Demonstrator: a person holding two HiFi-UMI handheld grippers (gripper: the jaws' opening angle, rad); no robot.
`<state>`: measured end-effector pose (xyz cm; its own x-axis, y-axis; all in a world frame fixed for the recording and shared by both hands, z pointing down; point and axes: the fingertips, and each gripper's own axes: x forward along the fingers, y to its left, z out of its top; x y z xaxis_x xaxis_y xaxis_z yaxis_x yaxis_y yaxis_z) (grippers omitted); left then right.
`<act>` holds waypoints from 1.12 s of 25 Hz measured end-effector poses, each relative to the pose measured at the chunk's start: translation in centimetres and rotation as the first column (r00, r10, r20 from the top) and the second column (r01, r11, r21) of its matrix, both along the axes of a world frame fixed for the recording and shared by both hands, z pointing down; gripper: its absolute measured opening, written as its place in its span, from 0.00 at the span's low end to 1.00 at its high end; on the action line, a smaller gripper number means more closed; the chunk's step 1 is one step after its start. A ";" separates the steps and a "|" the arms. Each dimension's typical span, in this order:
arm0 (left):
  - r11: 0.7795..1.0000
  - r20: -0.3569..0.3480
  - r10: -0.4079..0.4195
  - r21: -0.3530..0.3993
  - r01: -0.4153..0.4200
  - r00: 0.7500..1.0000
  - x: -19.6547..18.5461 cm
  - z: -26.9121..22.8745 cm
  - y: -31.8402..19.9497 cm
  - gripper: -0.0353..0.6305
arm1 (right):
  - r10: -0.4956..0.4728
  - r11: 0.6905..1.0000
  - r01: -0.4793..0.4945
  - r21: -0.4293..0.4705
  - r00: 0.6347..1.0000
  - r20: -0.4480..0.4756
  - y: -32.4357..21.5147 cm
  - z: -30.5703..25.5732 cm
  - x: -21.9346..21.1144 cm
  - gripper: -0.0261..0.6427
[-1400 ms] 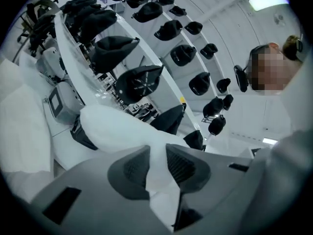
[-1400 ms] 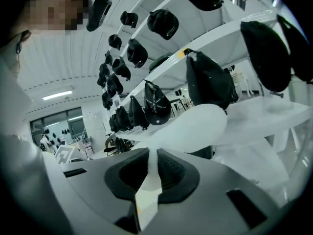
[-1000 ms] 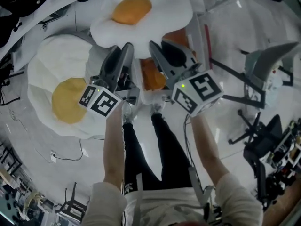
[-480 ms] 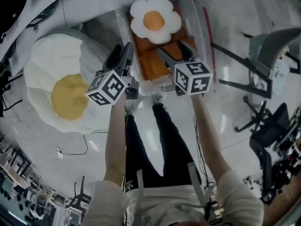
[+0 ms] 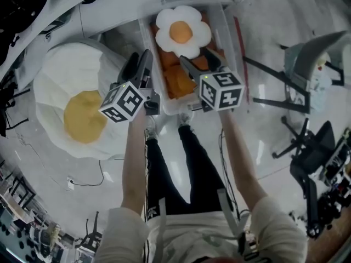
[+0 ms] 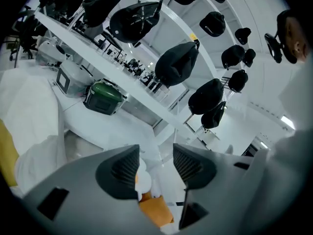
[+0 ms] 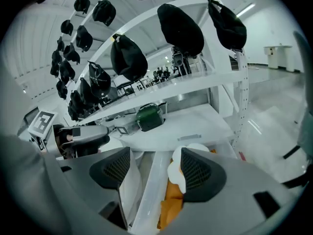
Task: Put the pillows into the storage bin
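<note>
The small fried-egg pillow [image 5: 182,33] lies flat in the far part of the clear storage bin [image 5: 230,37], on top of orange pillows [image 5: 178,82]. The large fried-egg pillow [image 5: 71,108] rests on the floor to the left of the bin, outside it. Over the bin's near end the left gripper [image 5: 141,59] and the right gripper [image 5: 196,57] hover side by side, each with its jaws spread and nothing between the pads, the left one above the bin's left wall, the right one above the orange pillows.
</note>
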<state>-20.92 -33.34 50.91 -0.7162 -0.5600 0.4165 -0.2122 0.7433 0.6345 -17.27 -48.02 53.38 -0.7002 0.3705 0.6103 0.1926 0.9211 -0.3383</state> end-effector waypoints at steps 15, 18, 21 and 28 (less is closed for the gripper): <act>0.979 0.518 0.112 -0.205 -0.004 0.848 -0.5 -38.0 -1.4 0.21 | -0.065 0.993 0.008 0.121 0.877 0.476 2.1 -37.0 -0.9 0.39; 0.964 0.623 0.114 -0.257 0.065 0.774 3.8 -43.2 -1.2 0.10 | -0.086 0.986 -0.017 0.166 0.799 0.595 2.6 -42.4 3.3 0.24; 0.951 0.681 0.096 -0.277 0.134 0.725 7.2 -45.3 -0.6 0.08 | -0.088 0.985 -0.038 0.168 0.730 0.678 3.5 -46.0 7.0 0.10; 0.913 0.738 0.088 -0.328 0.242 0.669 13.1 -43.8 0.3 0.06 | -0.055 0.982 -0.084 0.170 0.733 0.678 1.7 -43.8 11.4 0.06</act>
<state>-7.82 -33.08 7.14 -0.9074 -0.4083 -0.0991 -0.4078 0.9127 -0.0268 -5.85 -46.31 9.62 -0.9562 0.2918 0.0242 0.2926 0.9551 0.0456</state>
